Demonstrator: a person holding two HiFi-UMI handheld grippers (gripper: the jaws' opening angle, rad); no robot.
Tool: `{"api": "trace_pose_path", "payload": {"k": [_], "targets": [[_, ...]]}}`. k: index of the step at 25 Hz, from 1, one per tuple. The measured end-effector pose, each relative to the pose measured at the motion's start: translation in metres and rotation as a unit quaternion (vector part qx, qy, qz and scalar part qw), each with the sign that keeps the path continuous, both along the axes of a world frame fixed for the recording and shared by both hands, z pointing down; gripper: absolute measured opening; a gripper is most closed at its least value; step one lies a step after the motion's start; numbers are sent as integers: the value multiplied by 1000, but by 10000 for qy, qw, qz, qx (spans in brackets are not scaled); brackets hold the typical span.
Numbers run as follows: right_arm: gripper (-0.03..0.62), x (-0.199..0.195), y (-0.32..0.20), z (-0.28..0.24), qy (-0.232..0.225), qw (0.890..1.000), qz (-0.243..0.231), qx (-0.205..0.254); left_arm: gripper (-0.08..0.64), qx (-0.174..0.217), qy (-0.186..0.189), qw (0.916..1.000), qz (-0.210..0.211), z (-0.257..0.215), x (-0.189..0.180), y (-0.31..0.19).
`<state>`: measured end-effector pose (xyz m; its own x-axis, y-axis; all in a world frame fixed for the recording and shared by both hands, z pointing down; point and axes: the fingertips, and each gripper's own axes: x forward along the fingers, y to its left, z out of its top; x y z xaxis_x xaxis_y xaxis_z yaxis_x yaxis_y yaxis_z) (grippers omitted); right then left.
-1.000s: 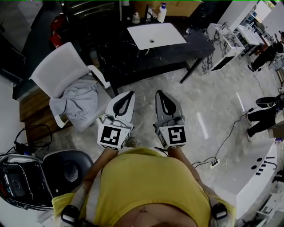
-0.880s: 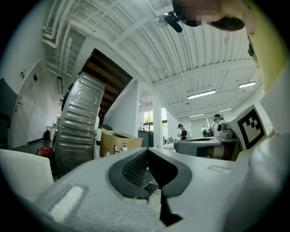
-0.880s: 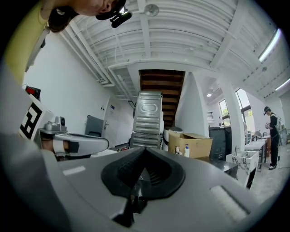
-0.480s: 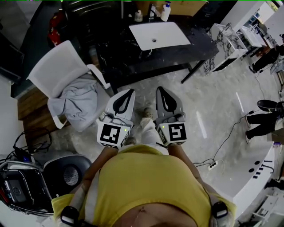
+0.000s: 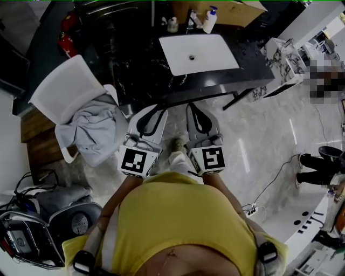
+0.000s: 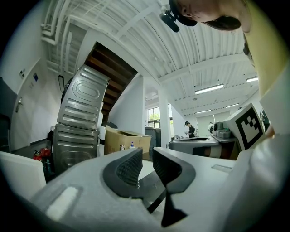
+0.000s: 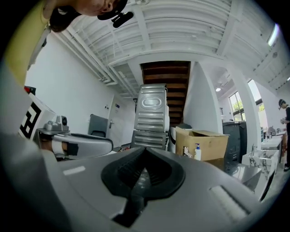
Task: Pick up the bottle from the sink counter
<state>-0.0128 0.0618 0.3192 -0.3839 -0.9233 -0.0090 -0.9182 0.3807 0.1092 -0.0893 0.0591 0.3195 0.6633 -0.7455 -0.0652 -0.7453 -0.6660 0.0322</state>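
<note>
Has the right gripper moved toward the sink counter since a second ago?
Yes. The grey right gripper has advanced toward the black marble sink counter, nearly to its front edge.

No words, brands or numbers can be read anywhere. The left white cube [image 5: 134, 161] on the left gripper [image 5: 155, 110] and the right white cube [image 5: 208, 160] on the right gripper [image 5: 193, 108] carry black-and-white square code patterns, not letters. Any print on the white pump bottle [image 5: 209, 20] is too small to read.

Showroom-like hall, black sink counter [image 5: 141, 69], marble floor [image 5: 264, 129], cardboard box [image 5: 240, 9]
</note>
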Motion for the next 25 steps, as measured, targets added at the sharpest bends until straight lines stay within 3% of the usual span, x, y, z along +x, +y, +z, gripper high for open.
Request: {"api": "trace_pose_path", "payload": {"k": [15, 25], "targets": [[2, 68, -154, 12, 124, 9972, -711, -219, 132, -141, 120, 9986, -503, 1, 67, -150], [2, 94, -212, 31, 120, 9942, -1018, -326, 149, -196, 32, 9971, -728, 9, 96, -210]]}}
